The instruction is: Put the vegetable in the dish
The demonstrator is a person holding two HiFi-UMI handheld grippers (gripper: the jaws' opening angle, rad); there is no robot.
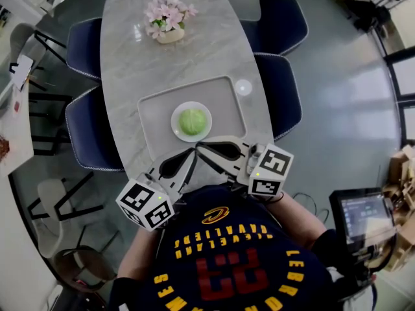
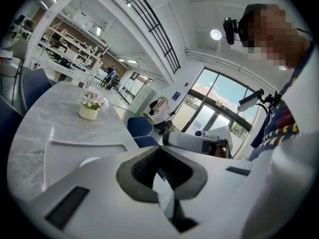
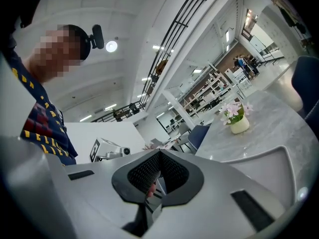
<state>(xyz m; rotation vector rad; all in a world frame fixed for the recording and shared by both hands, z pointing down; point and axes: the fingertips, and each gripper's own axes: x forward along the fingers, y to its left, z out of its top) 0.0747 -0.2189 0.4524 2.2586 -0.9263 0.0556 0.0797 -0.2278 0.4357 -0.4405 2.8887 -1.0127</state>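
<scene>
Marble table (image 1: 130,31), green vegetable (image 1: 192,121) on white dish (image 1: 175,124), left gripper (image 2: 160,151) and right gripper (image 3: 159,154) closed, empty.

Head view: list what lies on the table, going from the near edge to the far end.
Green vegetable on the white dish → small round white disc → pot of pink flowers.

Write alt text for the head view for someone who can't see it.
A green vegetable lies in a white dish on a tray, on a grey table seen from above. The left gripper and right gripper, both shut and empty, are held at the table's near edge, short of the dish. A pot of pink flowers stands at the far end.
</scene>
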